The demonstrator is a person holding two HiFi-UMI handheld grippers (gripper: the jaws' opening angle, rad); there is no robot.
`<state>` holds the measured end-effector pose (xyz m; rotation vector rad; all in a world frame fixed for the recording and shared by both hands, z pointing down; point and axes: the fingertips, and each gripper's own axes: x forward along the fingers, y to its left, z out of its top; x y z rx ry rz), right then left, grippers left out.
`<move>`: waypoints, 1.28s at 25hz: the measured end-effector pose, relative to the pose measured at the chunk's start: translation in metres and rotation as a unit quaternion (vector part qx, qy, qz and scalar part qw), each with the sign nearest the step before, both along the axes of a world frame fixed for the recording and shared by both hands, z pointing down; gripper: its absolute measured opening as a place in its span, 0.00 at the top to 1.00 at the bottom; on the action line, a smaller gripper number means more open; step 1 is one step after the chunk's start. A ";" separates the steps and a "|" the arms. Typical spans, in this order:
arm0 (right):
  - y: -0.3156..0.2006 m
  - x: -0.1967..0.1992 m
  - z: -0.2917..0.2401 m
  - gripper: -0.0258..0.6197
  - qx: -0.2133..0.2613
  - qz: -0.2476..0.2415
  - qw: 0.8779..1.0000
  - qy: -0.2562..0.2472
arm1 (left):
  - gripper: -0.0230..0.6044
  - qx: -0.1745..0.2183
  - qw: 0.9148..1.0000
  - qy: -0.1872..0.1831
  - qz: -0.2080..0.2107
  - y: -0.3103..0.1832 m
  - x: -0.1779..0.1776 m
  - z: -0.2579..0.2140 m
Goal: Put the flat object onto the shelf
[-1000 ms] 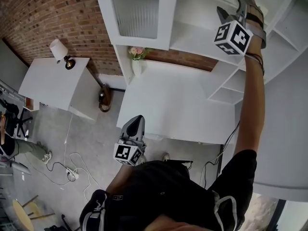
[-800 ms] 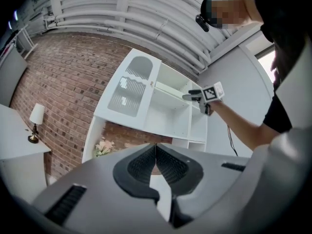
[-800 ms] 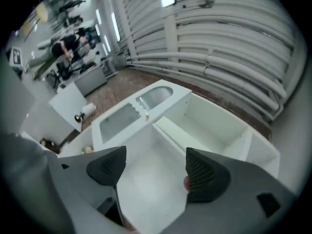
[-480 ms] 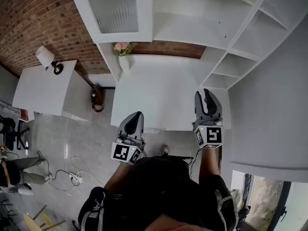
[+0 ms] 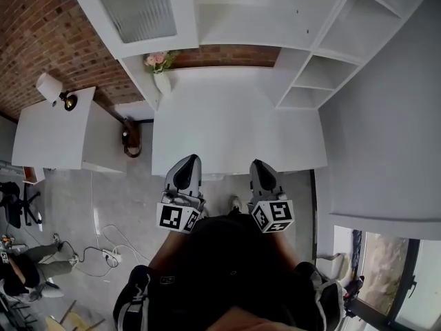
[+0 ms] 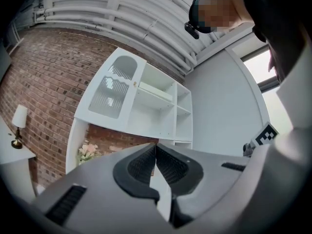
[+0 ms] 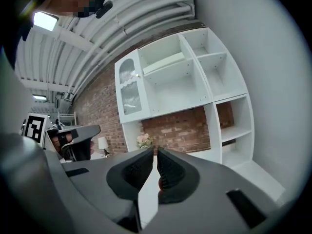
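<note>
The dark ribbed fingers (image 6: 139, 165) of the left gripper (image 6: 155, 147) are pressed together with nothing between them. The fingers (image 7: 170, 169) of the right gripper (image 7: 155, 152) have just been closing and now also meet, empty. In the head view both grippers hang side by side, close to the person's body, at the near edge of the one bare white worktop (image 5: 234, 129). At its back left corner stands one white vase of pink flowers (image 5: 160, 71). Above rises the white wooden shelf unit (image 7: 195, 82) with one ribbed-glass door (image 7: 127, 92). One flat pale board (image 7: 165, 62) lies on the upper shelf beside that door. One white-shaded lamp (image 5: 52, 88) stands on a separate white table (image 5: 48, 133) to the left.
</note>
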<state>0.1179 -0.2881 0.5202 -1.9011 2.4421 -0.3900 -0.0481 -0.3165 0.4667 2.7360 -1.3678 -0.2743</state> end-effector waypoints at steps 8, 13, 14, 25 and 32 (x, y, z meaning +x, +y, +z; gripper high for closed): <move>-0.004 -0.014 -0.002 0.89 0.006 -0.020 0.999 0.033 | 0.94 0.003 1.000 -0.005 0.002 0.002 0.001 0.003; -0.003 -0.016 -0.001 0.89 0.006 -0.017 0.999 0.044 | 0.94 0.000 1.000 0.000 0.002 0.001 -0.002 0.004; -0.003 -0.016 -0.001 0.89 0.005 -0.018 0.999 0.047 | 0.94 -0.001 1.000 0.001 0.002 0.001 -0.002 0.004; -0.001 -0.012 -0.001 0.89 0.004 -0.014 0.998 0.058 | 0.94 -0.006 1.000 0.006 0.008 0.002 0.001 0.007; 0.000 -0.012 -0.001 0.89 0.007 -0.013 0.998 0.058 | 0.94 -0.007 1.000 0.005 0.008 0.003 0.002 0.008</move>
